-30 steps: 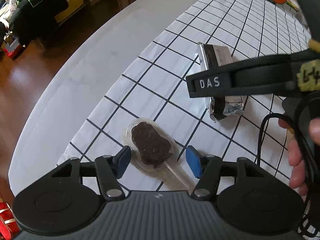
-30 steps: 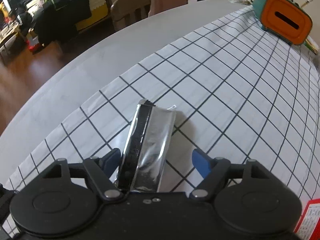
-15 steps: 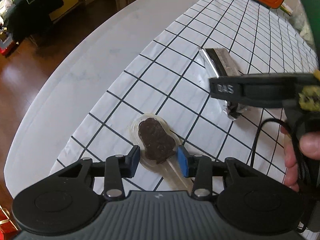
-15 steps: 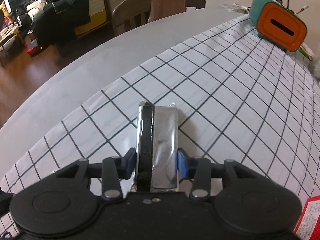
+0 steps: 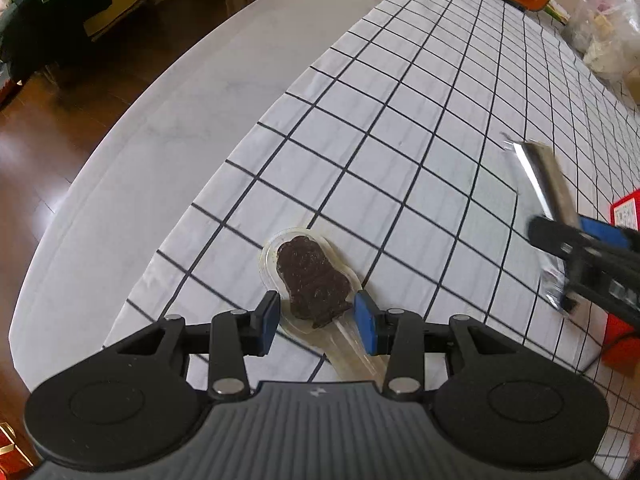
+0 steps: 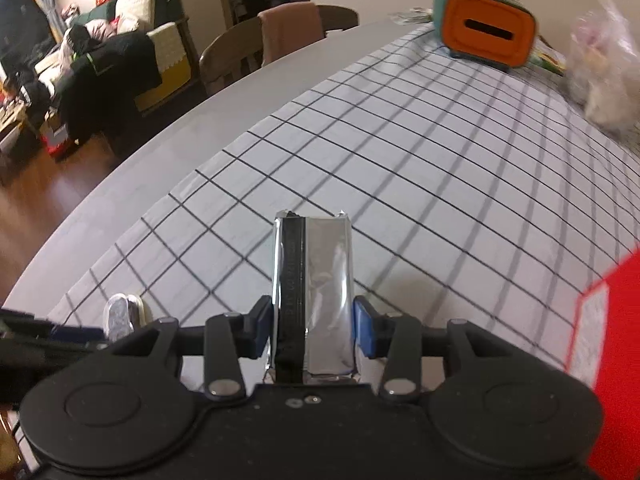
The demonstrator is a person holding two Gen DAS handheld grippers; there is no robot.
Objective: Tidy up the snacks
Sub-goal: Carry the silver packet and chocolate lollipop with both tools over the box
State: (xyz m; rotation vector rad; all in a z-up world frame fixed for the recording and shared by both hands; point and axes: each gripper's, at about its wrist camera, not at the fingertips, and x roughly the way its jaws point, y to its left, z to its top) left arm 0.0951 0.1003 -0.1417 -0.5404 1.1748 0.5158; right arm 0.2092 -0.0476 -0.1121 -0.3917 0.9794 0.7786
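Note:
A dark chocolate pop in a clear wrapper (image 5: 310, 280) lies on the checked cloth (image 5: 400, 128), its stick pointing toward me. My left gripper (image 5: 318, 322) is shut on it, the blue pads pressing both sides of its lower end. A silver foil pack with a black stripe (image 6: 314, 292) is clamped in my right gripper (image 6: 312, 330) and held clear of the cloth. From the left wrist view the same foil pack (image 5: 542, 184) and right gripper (image 5: 588, 240) hang at the right edge. The wrapped pop (image 6: 120, 314) peeks out at lower left in the right wrist view.
An orange and teal box (image 6: 486, 32) stands at the far end of the table, with a clear bag of snacks (image 6: 604, 64) beside it. A red box (image 6: 612, 332) sits close on the right. Bare grey table edge (image 5: 160, 152) runs along the left; a chair (image 6: 280, 40) stands beyond.
Both grippers closed on their snacks. The right gripper then lifted the foil pack off the cloth and carried it to the right. The left gripper stayed over the chocolate pop.

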